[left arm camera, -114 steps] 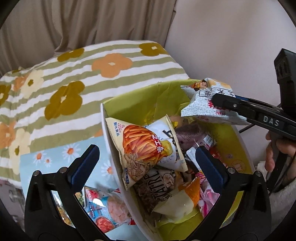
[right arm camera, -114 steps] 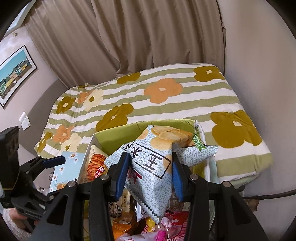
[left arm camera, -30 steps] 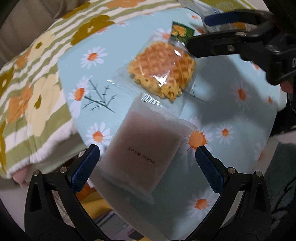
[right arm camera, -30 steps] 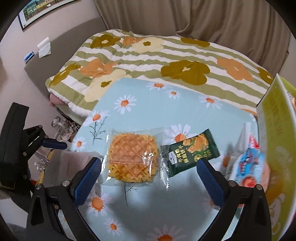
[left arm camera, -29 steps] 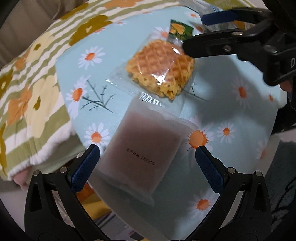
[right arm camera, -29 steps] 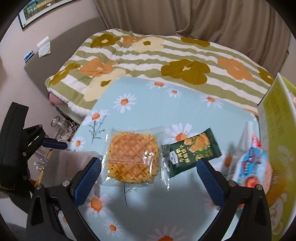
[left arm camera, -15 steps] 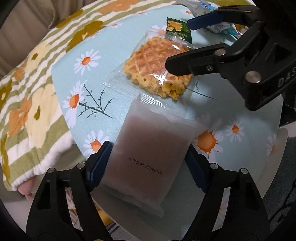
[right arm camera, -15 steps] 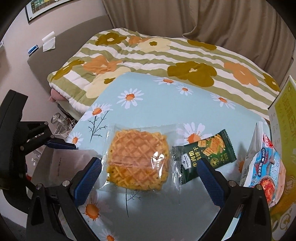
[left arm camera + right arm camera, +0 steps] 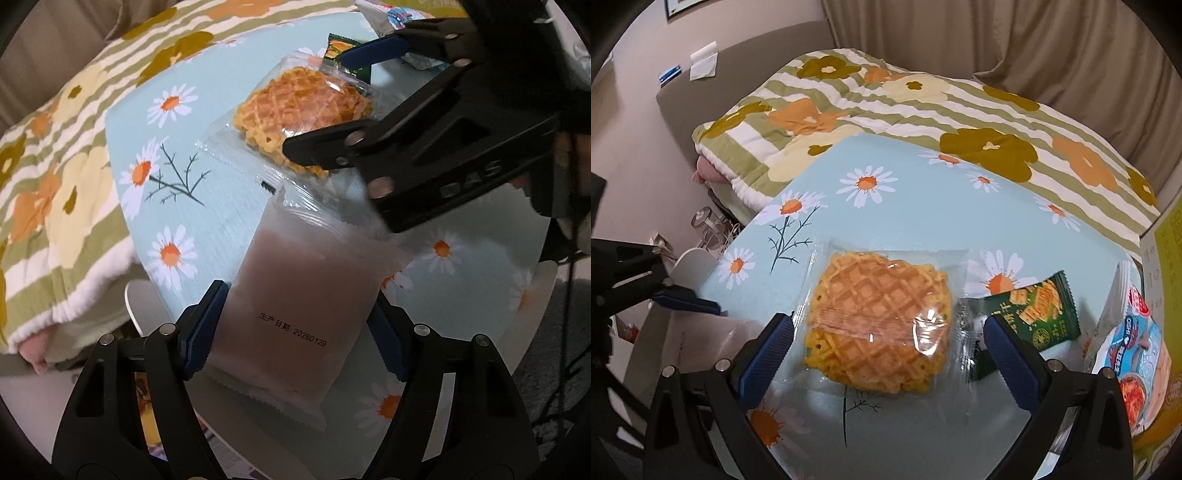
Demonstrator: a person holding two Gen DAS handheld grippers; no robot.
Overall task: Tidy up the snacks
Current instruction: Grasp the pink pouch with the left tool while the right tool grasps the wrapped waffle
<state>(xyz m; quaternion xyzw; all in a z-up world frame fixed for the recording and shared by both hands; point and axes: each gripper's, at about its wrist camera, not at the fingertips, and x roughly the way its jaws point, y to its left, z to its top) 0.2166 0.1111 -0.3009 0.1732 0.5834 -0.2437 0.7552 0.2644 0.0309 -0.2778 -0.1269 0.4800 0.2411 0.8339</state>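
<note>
left wrist, frosted flat pouch (image 9: 295,314), ridged waffle (image 9: 301,110)

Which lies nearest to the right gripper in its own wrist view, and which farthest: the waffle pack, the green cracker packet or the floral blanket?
1. Waffle pack, between the open fingers of the right gripper.
2. Green cracker packet, just past the right-hand finger.
3. Floral blanket, beyond the table's far edge.
</note>
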